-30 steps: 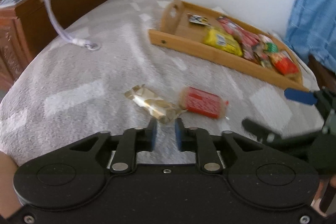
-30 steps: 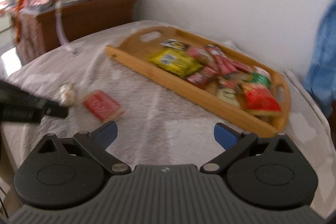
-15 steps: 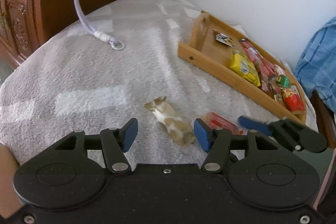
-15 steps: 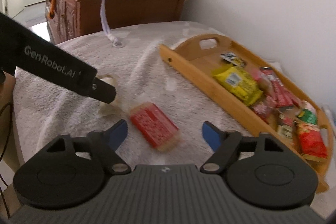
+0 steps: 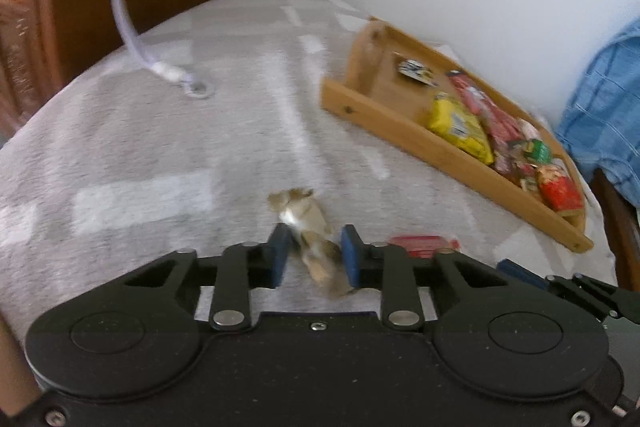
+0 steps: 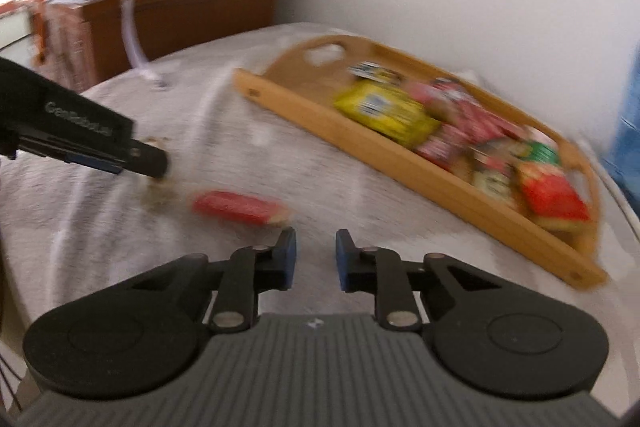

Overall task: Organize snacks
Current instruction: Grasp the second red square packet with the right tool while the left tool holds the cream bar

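A beige snack bar (image 5: 304,215) lies on the grey bedspread (image 5: 160,131), and my left gripper (image 5: 314,251) has closed its blue pads against the bar's near half. Just right of it lies a red snack packet (image 5: 420,245). In the right wrist view that red packet (image 6: 240,207) lies ahead and left of my right gripper (image 6: 316,251), whose jaws have drawn shut with nothing between them. The wooden tray (image 5: 400,131) at the back right holds a yellow packet (image 5: 460,127) and several red and green snacks.
A brown wooden dresser (image 5: 60,7) with clutter on top stands beyond the bed at the left. A lilac hose (image 5: 128,35) hangs from it onto the bedspread. Blue cloth (image 5: 608,115) hangs at the far right, behind the tray's end.
The left jaws opened, moved over the beige bar and closed on it. The right jaws went from wide open to shut while the gripper dropped towards the red packet.
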The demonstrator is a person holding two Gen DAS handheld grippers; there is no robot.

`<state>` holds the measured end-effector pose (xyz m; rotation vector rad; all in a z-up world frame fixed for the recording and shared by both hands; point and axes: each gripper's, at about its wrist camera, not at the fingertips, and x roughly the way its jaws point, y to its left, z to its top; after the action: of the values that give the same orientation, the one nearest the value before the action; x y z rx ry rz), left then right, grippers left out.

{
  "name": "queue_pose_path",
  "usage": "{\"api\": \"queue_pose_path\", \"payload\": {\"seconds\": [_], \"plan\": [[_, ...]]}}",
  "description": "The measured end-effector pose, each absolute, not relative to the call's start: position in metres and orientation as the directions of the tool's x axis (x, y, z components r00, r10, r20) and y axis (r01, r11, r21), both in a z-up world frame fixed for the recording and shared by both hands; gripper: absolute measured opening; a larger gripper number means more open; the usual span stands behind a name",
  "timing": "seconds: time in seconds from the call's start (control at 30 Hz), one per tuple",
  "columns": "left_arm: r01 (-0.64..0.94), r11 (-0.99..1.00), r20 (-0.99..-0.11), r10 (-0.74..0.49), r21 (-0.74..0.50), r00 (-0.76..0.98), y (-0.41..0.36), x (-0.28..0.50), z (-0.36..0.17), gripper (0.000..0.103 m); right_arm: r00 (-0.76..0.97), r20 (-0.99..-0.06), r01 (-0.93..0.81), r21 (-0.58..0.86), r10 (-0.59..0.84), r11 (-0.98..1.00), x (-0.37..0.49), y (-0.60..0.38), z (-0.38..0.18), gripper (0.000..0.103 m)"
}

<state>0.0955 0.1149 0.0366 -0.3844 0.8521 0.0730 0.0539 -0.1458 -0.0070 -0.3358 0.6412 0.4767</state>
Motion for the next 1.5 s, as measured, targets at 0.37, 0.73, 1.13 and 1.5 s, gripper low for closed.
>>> {"api": "queue_pose_path", "payload": {"seconds": [0.37,0.73,1.13,1.5], "plan": [[-0.025,0.961,-0.712,-0.187,-0.276,0.677,0.089,0.08,0.046,0.019,0.719,-0.602,-0.483,-0.075,0.346,0.873,0.049,-0.185,-0.003,0.062],[-0.035,0.964,-0.75,-0.182,-0.263,0.636,0.093,0.089,0.039,0.021,0.683,-0.606,-0.593,-0.136,0.407,0.793,0.04,-0.14,-0.01,0.091],[-0.014,0.971,-0.759,-0.178,-0.239,0.626,0.086,0.093,0.034,0.023,0.654,-0.611,-0.619,-0.095,0.445,0.78,0.048,-0.126,-0.019,0.07],[-0.007,0.973,-0.751,-0.173,-0.229,0.638,0.084,0.09,0.036,0.02,0.71,-0.581,-0.545,-0.097,0.397,0.833,0.041,-0.149,-0.006,0.067]]}}
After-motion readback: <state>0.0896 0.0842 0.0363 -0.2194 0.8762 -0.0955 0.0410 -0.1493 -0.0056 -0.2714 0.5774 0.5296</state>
